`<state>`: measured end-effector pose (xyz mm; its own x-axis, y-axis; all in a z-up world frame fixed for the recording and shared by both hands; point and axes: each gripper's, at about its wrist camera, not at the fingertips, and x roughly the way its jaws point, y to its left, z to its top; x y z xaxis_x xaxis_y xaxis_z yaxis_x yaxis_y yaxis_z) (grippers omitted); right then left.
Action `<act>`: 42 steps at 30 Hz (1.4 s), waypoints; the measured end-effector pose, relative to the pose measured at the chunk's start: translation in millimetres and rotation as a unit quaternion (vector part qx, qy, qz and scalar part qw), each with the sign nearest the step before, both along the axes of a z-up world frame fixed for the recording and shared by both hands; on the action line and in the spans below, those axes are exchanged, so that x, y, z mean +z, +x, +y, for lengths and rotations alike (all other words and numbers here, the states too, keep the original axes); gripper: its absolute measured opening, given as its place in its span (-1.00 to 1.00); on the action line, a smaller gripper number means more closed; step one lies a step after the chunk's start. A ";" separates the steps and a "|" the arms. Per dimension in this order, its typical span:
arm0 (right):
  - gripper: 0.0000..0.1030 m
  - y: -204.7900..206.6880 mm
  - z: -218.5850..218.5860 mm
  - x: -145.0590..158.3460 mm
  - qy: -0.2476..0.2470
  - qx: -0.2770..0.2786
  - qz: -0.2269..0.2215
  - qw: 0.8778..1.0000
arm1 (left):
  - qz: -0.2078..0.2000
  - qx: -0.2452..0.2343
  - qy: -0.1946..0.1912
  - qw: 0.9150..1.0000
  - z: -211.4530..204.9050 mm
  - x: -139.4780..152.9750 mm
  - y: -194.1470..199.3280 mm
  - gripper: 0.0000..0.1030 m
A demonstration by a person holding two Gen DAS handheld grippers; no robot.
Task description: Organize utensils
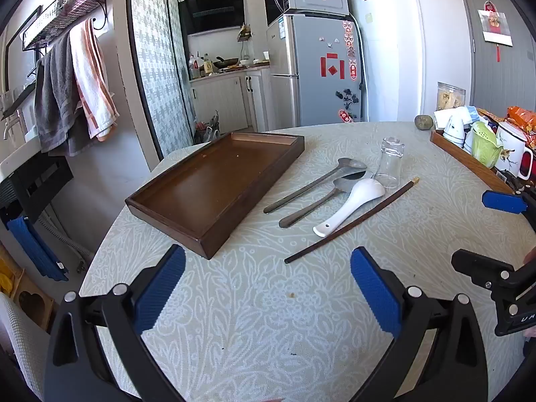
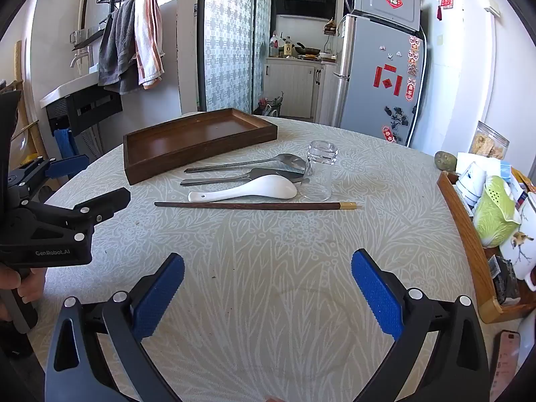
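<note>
A dark wooden tray (image 1: 214,184) (image 2: 187,140) lies bare on the round table, at the far left. To its right lie two metal spoons (image 1: 315,181) (image 2: 248,164), a white ceramic spoon (image 1: 351,204) (image 2: 248,191) and one dark chopstick with a gold tip (image 1: 348,222) (image 2: 254,205). An upturned glass (image 1: 390,162) (image 2: 318,174) stands by the spoon bowls. My left gripper (image 1: 268,254) (image 2: 107,178) is open above the cloth, short of the tray's near corner. My right gripper (image 2: 268,258) (image 1: 485,231) is open too, short of the chopstick. Neither holds anything.
A lighter wooden tray (image 2: 469,234) at the table's right edge holds cups, a green cabbage-shaped pot (image 2: 495,211) and a mug. A phone (image 2: 506,361) lies near the front right. A stone (image 1: 423,122) and a jar sit at the back right; a fridge stands behind.
</note>
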<state>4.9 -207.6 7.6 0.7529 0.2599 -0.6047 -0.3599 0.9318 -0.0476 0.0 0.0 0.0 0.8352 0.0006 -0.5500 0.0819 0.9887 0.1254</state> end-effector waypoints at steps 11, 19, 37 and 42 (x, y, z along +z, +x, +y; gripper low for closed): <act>0.95 0.0 0.1 0.1 -0.001 0.000 -0.001 1.000 | 0.000 0.000 0.000 1.000 0.1 0.0 0.1 0.95; 0.95 0.3 0.0 0.3 -0.001 -0.001 -0.001 1.000 | 0.002 -0.003 -0.001 1.000 0.6 0.0 -0.1 0.95; 0.95 -0.5 -0.5 1.5 -0.001 0.001 -0.003 1.000 | 0.006 -0.004 -0.007 1.000 3.0 -1.5 2.4 0.95; 0.95 -0.4 -0.4 1.1 -0.001 0.001 -0.003 1.000 | 0.006 -0.004 -0.007 1.000 2.6 -1.4 2.6 0.95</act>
<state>4.5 -208.0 8.7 0.7559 0.2604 -0.6007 -0.3613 0.9310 -0.0511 2.6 2.6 -1.4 0.8285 -0.0145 -0.5598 0.0919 0.9896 0.1104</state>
